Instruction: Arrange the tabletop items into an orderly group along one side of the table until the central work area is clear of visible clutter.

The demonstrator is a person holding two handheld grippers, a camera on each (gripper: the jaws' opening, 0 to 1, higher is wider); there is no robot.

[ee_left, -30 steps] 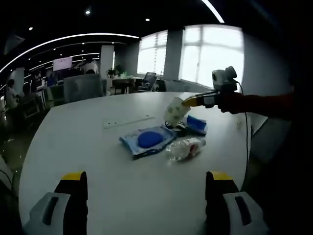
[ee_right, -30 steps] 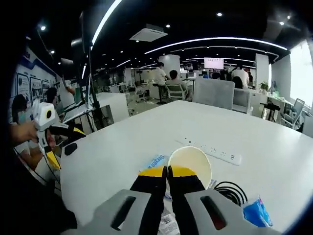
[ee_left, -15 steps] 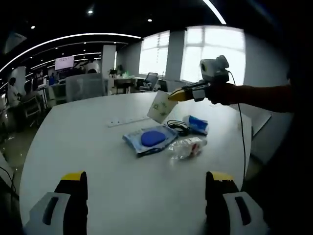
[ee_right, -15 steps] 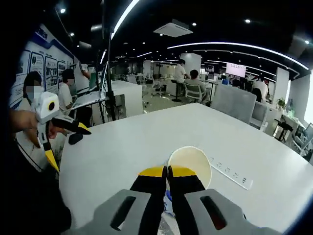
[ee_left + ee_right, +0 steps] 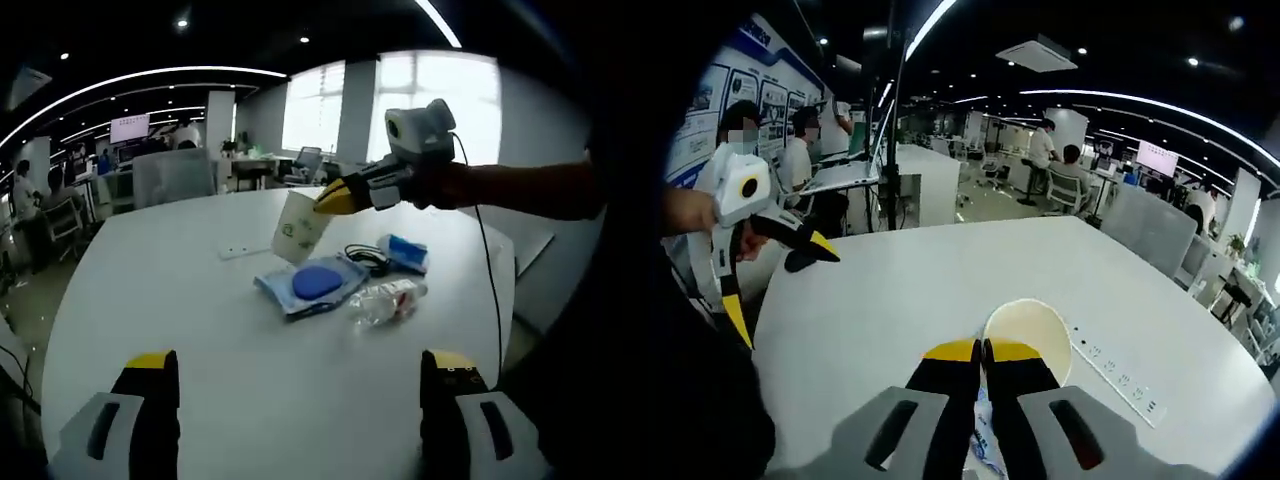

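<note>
In the left gripper view, our left gripper (image 5: pixel 298 400) hangs over the near side of the white table (image 5: pixel 180 300), jaws wide apart and holding nothing. Using the blue pouch (image 5: pixel 310 284) as landmark: the paper cup (image 5: pixel 297 227) is lifted just above its far-left edge, pinched at the rim by our right gripper (image 5: pixel 335 197). A power strip (image 5: pixel 240 251) lies behind the pouch, a black cable (image 5: pixel 366 256) at its far right, a plastic bottle (image 5: pixel 388 302) just right, a blue packet (image 5: pixel 405 252) beyond. In the right gripper view, the jaws are closed on the cup's rim (image 5: pixel 1028 340).
</note>
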